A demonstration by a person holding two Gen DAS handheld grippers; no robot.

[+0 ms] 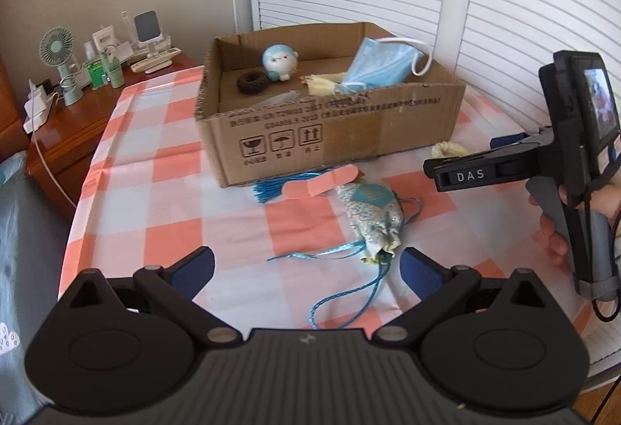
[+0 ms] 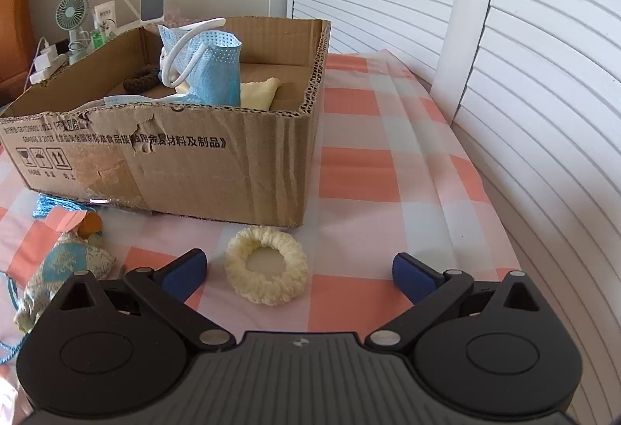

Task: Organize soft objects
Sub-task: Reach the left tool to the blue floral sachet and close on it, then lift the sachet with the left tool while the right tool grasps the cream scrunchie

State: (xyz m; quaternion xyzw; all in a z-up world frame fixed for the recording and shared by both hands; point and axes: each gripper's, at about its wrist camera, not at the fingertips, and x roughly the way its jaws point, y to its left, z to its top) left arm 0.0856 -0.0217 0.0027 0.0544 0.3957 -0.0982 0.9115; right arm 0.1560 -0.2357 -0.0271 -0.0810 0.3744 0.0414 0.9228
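Between the spread fingers of our right gripper [image 2: 299, 269] lies the cream scrunchie [image 2: 267, 265], flat on the checked tablecloth [image 2: 388, 169], touching neither pad. We judge it light, soft and springy; we should pinch across one side of the ring, not the hole. Just ahead stands the cardboard box [image 2: 194, 161], already holding a face mask [image 2: 211, 71]. Our left gripper [image 1: 306, 268] is also spread and empty, with the fabric sachet [image 1: 374, 219] and its blue cord [image 1: 349, 293] just ahead.
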